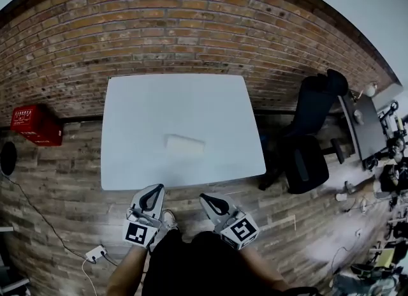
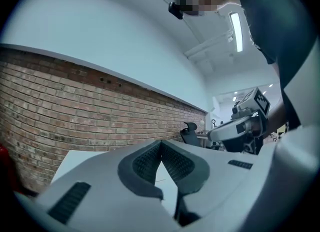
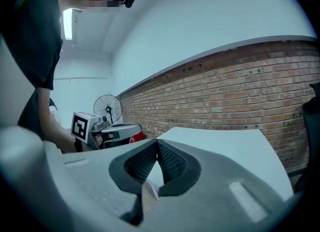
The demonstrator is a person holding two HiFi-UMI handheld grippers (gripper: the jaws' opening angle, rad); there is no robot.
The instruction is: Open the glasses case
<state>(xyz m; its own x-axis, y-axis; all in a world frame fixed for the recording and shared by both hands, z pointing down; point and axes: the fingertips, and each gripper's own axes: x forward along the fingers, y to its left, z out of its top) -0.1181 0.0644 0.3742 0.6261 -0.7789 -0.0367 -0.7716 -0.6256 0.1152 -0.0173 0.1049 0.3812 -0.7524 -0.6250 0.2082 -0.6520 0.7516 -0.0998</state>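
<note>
Left gripper (image 1: 152, 194) and right gripper (image 1: 211, 201) clamped together, empty, just short of table (image 1: 134, 103); glasses case (image 1: 185, 143) lying mid-table, well apart

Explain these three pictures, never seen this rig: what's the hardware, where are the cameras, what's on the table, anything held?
No robot: a person holds a two-jaw gripper in each hand. The head view looks down from the person's head, showing the left gripper and right gripper short of a white table. The other two views ride on each gripper and look along its jaws. One pale oblong thing, presumably the glasses case, lies on the table, apart from both grippers. Both grippers are shut and hold nothing.
</note>
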